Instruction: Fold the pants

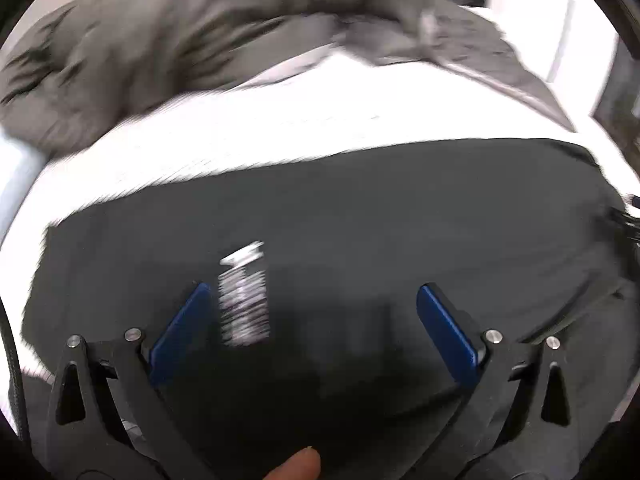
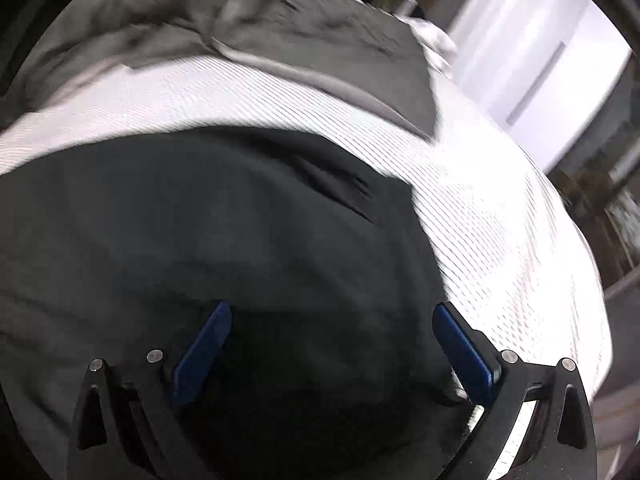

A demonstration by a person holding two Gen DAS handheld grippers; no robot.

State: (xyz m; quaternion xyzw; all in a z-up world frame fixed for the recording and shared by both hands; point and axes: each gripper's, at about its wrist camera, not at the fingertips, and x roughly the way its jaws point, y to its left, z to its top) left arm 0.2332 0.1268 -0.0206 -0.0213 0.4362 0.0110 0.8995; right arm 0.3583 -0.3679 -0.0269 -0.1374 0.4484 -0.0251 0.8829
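Both the left gripper (image 1: 314,292) and right gripper (image 2: 332,312) gape wide, empty, just above the black pants (image 1: 360,208).

Both views blurred. White bed sheet (image 1: 248,140) lies bare in a band between black pants (image 1: 360,208) and grey blanket (image 1: 200,32), so there's room to pass there. Blanket heaped along far side blocks that way. In right wrist view, sheet (image 2: 500,220) is bare right of pants (image 2: 224,216).

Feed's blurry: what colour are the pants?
Black pants, clearest in the right wrist view, lying on the white striped sheet.
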